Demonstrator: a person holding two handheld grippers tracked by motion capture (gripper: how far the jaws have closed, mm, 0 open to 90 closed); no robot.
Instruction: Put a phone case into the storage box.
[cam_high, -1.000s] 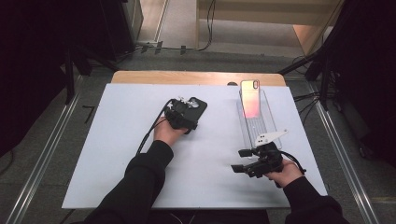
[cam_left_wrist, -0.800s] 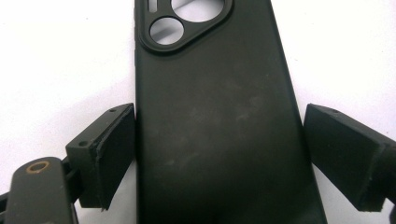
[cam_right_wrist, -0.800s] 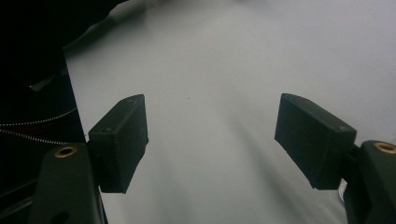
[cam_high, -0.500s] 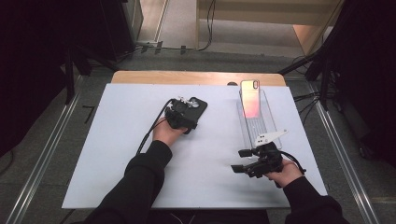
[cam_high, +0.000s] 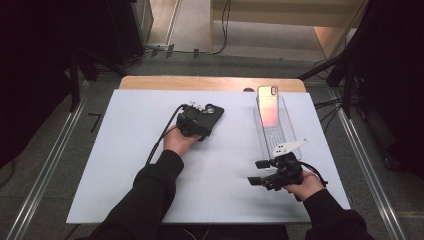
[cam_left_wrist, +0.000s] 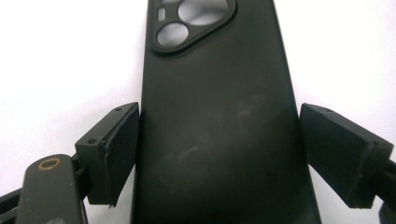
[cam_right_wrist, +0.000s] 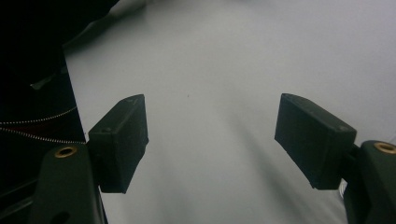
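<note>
Partly cut off, the black phone case (cam_left_wrist: 217, 121) lies between the left tongs (cam_left_wrist: 218, 149).

A phone (cam_high: 268, 104) with a pinkish glowing back sits on a clear tray (cam_high: 290, 135), well beyond the right jaws. White tabletop (cam_high: 125, 165) spreads under everything, wooden edge (cam_high: 165, 83) at the far side.

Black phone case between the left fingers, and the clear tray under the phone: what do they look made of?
Black phone case: likely soft rubbery plastic, matte, with faint smudges and dull sheen. Clear tray: apparently hard transparent plastic, since the white table shows through.
</note>
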